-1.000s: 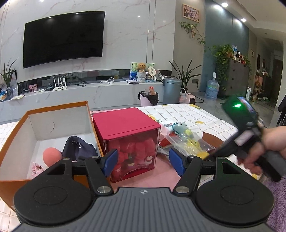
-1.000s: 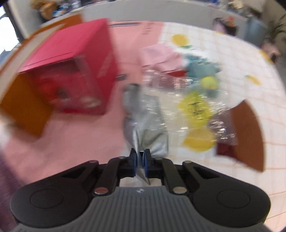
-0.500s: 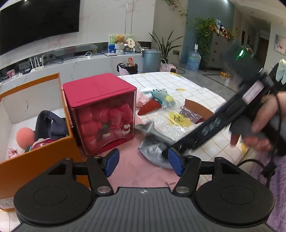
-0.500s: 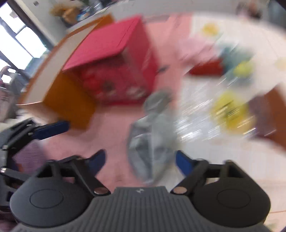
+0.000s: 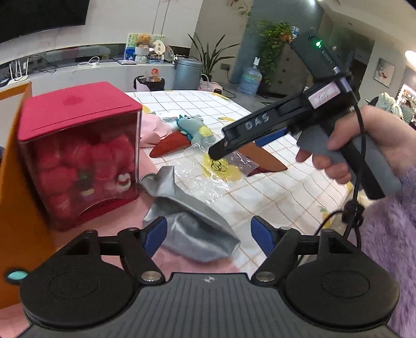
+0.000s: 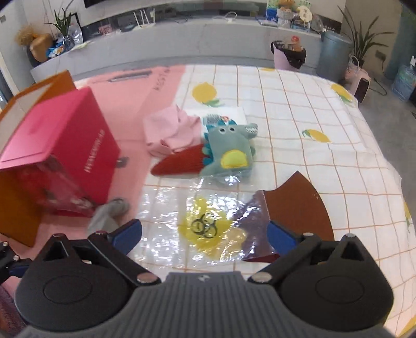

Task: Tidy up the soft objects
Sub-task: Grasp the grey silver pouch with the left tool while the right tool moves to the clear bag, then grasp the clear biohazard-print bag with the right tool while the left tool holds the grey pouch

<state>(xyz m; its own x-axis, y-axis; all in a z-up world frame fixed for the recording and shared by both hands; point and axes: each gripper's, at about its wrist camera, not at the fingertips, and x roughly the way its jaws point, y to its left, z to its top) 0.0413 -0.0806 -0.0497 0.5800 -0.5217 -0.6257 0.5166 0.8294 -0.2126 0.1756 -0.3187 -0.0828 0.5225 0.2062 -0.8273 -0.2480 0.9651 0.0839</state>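
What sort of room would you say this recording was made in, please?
Most likely a home living room: a wall-mounted television, potted plants and a table under a lemon-print cloth.

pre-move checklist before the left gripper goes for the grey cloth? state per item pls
1. Left gripper open: ok, its jaws have just been opening and stand wide.
2. Grey cloth in line with it: ok, it lies on the table just ahead of the pads, off toward the left one.
3. Cloth free of the right gripper: ok, its jaws have just been opening and nothing is between them.
4. Red-lidded box clear of the cloth: not ok, one cloth corner reaches its base.
5. Clear plastic bag off the cloth: cannot tell, their edges meet.
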